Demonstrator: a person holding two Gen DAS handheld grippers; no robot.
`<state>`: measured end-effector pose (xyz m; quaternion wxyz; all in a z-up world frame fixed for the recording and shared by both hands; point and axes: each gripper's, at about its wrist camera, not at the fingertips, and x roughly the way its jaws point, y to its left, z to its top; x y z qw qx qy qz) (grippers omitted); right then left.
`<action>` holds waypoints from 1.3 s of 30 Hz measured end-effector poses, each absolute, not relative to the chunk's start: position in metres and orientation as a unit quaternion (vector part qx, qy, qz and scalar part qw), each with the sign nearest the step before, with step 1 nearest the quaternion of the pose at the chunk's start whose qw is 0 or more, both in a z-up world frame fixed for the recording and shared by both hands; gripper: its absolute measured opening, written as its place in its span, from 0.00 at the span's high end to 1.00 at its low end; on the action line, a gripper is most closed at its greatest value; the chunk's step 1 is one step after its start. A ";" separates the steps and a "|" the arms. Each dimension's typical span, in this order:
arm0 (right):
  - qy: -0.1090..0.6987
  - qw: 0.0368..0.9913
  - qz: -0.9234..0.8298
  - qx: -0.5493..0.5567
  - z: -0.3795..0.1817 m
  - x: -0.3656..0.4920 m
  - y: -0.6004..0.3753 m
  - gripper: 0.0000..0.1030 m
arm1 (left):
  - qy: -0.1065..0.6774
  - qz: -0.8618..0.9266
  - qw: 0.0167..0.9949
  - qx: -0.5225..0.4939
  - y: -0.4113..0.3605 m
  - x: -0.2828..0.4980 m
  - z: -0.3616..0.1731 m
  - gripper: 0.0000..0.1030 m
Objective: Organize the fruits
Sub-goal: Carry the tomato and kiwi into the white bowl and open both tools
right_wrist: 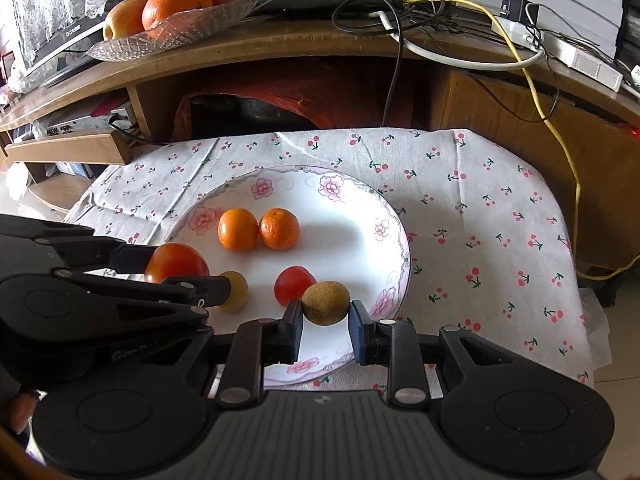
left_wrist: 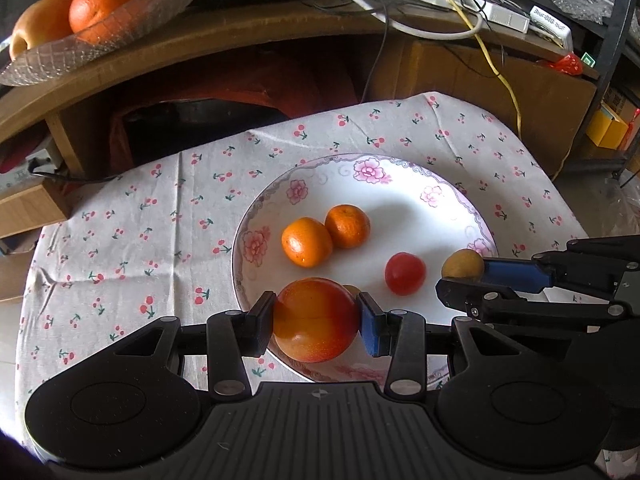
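Observation:
A white plate with pink flowers (left_wrist: 400, 188) (right_wrist: 360, 216) lies on a cherry-print cloth. My left gripper (left_wrist: 316, 320) (right_wrist: 184, 274) is shut on a large red-orange fruit (left_wrist: 316, 316) (right_wrist: 176, 260) over the plate's near rim. At the plate's right side, my right gripper (right_wrist: 325, 328) (left_wrist: 462, 278) is shut on a small brown round fruit (right_wrist: 326, 302) (left_wrist: 463, 265). Two mandarins (left_wrist: 307, 242) (left_wrist: 347, 226) touch each other mid-plate, with a small red fruit (left_wrist: 405, 279) (right_wrist: 294, 285) nearer. A small yellow fruit (right_wrist: 236, 291) is partly hidden behind the left fingers.
Behind the table runs a curved wooden shelf (left_wrist: 248, 28). It carries a glass dish (right_wrist: 172, 36) of oranges and apples, plus tangled cables (right_wrist: 440, 4) and a power strip. A yellow cable (right_wrist: 572, 168) hangs at the right. Bare cloth (right_wrist: 480, 220) lies right of the plate.

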<state>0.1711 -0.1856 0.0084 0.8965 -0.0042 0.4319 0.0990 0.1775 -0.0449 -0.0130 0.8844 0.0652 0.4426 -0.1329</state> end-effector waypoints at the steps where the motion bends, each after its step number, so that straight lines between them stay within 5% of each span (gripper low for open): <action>1: 0.431 0.897 0.100 -0.002 0.009 0.172 -0.186 0.73 | 0.442 -0.132 0.885 0.064 -0.045 0.178 -0.013 0.51; 39: 0.413 0.905 0.098 0.026 0.016 0.171 -0.192 0.69 | 0.429 -0.117 0.894 0.046 -0.037 0.178 -0.001 0.44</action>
